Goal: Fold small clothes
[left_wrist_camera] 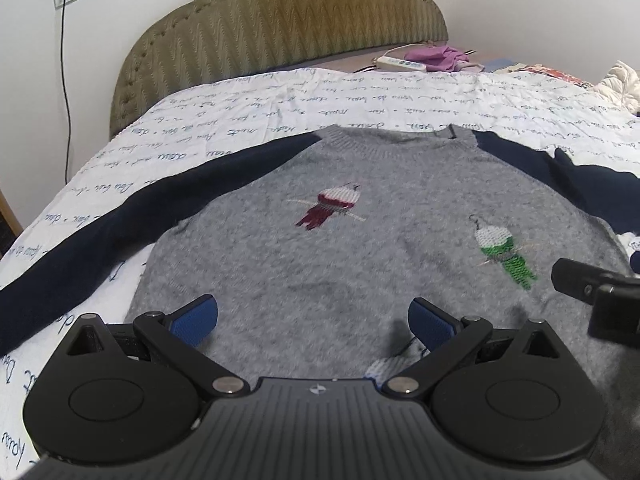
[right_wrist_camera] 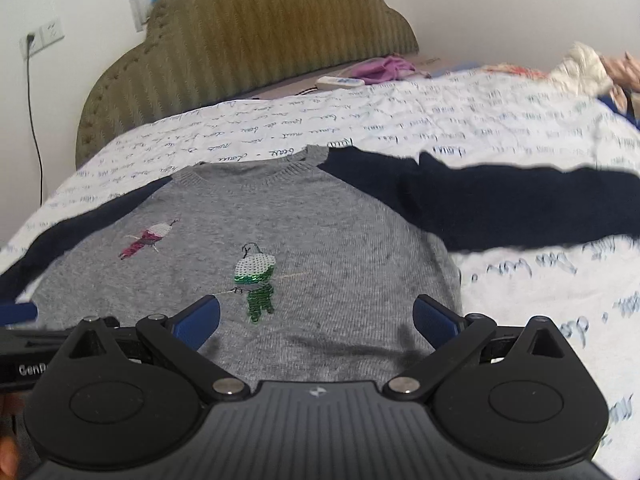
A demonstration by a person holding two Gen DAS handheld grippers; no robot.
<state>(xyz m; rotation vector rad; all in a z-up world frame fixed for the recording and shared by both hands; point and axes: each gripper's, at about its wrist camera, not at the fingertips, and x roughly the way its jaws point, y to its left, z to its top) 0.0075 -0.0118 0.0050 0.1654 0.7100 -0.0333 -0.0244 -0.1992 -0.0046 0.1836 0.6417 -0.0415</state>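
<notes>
I have both grippers, left (left_wrist_camera: 314, 320) and right (right_wrist_camera: 316, 320), jaws wide and empty over the sweater (left_wrist_camera: 340, 248); pinching 1 layer would bunch the hem.

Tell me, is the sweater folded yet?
Not yet. Done: the grey sweater lies flat on the bed sheet, navy sleeves spread out. In hand: nothing; the left tool and right tool hover open above it. Left: all the folding.
</notes>
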